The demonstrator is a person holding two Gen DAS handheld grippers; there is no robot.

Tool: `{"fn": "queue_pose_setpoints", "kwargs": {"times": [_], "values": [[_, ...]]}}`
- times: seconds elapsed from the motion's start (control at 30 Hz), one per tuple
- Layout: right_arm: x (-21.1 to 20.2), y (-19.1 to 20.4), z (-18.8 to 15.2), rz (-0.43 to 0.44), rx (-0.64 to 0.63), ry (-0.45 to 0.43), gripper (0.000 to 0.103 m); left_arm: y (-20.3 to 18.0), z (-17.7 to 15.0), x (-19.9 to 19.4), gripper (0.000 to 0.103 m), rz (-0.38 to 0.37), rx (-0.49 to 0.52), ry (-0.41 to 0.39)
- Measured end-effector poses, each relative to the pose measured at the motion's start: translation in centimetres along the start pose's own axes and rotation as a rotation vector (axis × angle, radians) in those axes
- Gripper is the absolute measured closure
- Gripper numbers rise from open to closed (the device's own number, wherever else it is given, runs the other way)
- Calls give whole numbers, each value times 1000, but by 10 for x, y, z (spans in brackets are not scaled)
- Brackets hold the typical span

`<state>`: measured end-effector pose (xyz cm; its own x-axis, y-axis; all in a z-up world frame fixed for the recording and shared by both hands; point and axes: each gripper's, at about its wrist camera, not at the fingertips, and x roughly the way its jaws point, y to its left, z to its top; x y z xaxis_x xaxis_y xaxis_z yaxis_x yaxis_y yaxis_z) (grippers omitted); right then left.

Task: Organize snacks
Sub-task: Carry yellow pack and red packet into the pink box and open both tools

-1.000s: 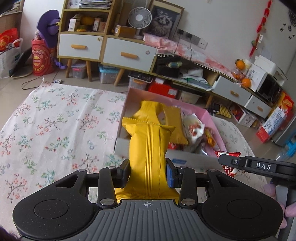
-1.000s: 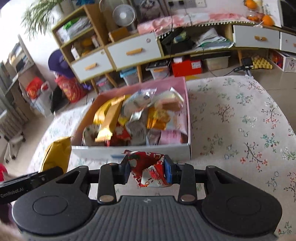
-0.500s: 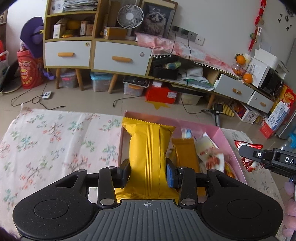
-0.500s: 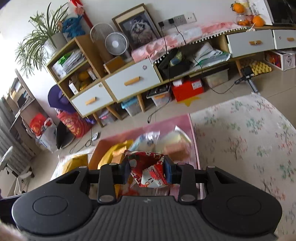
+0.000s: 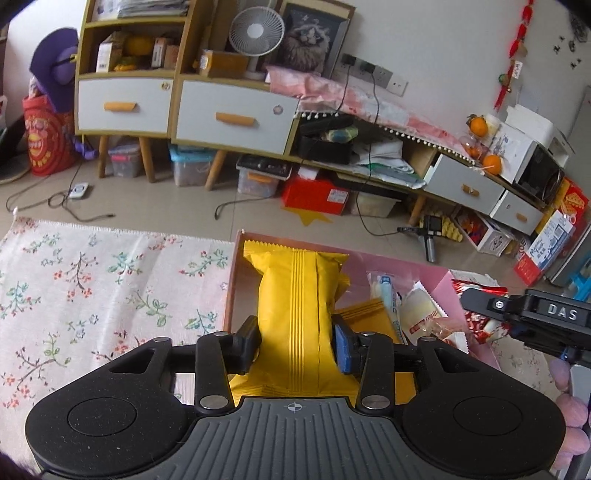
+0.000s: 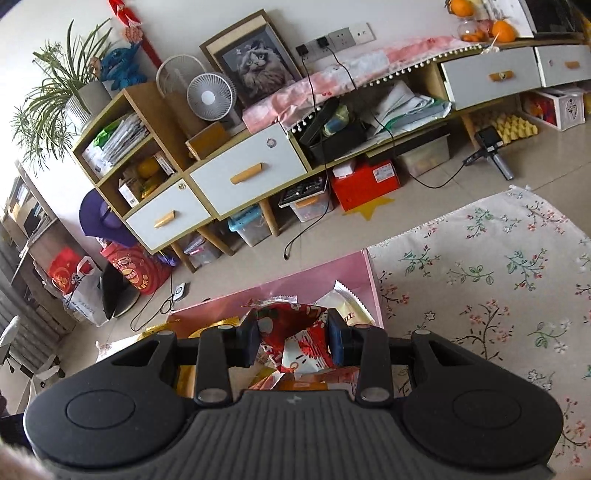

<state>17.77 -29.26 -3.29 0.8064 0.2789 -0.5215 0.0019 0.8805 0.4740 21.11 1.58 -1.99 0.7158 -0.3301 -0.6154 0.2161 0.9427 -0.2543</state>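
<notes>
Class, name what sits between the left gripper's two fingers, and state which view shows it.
The yellow snack packet, clamped by the left gripper above the pink box; left wrist view.

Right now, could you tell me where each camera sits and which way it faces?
Left wrist: on the left tool, facing forward over the pink box toward the cabinets; it grips a yellow packet; the right tool shows at right.
Right wrist: on the right tool, facing the same way; it grips a red packet.
Shared: the pink box, the white fan and the cat picture.
</notes>
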Motion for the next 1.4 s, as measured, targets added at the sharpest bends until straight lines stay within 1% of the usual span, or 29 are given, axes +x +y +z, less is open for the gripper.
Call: {"fn": "queue_pose_setpoints", "kwargs": {"times": [0.03, 0.07, 0.1, 0.13, 0.17, 0.2, 0.23, 0.3, 0.37, 0.5, 0.57, 0.6, 0.63, 0.67, 0.7, 0.73, 0.8, 0.87, 0.93, 1.13, 1.3, 1.33, 1.4], "values": [[2, 1, 0, 2, -3, 5, 68, -1, 0, 0, 56, 4, 12, -8], [3, 1, 0, 5, -3, 10, 67, -2, -1, -1, 50, 7, 24, -15], [4, 2, -1, 3, 0, 11, 66, -3, -2, -2, 41, 12, 32, -23], [3, 2, -1, 0, 3, 7, 57, -3, -2, -4, 36, 17, 38, -33], [2, 2, 0, 0, 8, 3, 43, -4, -3, -6, 29, 19, 46, -44], [-1, 2, 0, 3, 13, -4, 38, -5, -4, -8, 24, 20, 52, -51], [-2, 1, 2, 4, 17, -9, 34, -5, -4, -10, 22, 20, 58, -57], [-4, 1, 3, 9, 20, -6, 34, -5, -5, -13, 15, 12, 62, -60], [-7, 0, 4, 9, 25, -4, 31, -5, -4, -14, 14, 7, 64, -56], [-12, 3, 5, -1, 20, -2, 26, -8, -4, -19, 14, 12, 66, -76], [-16, 4, 5, -3, 16, -2, 24, -9, -5, -24, 19, 22, 68, -103], [-18, 4, 5, -3, 12, -2, 23, -10, -5, -26, 36, 21, 71, -120], [-19, 4, 6, -3, 8, -1, 23, -10, -5, -26, 47, 17, 71, -121], [-20, 4, 6, -4, 4, -2, 23, -10, -3, -25, 60, 16, 62, -115], [-21, 2, 6, -5, 1, -2, 23, -9, -2, -23, 65, 15, 52, -116], [-21, 2, 5, -5, -1, -1, 23, -7, -1, -21, 68, 1, 43, -118], [-20, 2, 5, -5, -3, 1, 23, -4, 1, -16, 71, -42, 22, -122], [-19, 1, 5, -4, -9, 4, 23, -3, 1, -12, 71, -60, 22, -133], [-16, 0, 5, -2, -13, 5, 23, -3, 3, -6, 71, -60, 21, -132], [-10, 0, 1, -3, -37, 25, 23, 8, 12, 11, 70, -7, -13, -114], [-11, 2, -2, -7, -70, 28, 23, 8, 10, 8, 66, 4, -7, -110], [-13, 2, -2, -7, -71, 27, 22, 7, 9, 6, 64, 3, -4, -108], [-15, 2, -2, -4, -69, 25, 21, 5, 7, 1, 51, 3, 1, -107]]}}
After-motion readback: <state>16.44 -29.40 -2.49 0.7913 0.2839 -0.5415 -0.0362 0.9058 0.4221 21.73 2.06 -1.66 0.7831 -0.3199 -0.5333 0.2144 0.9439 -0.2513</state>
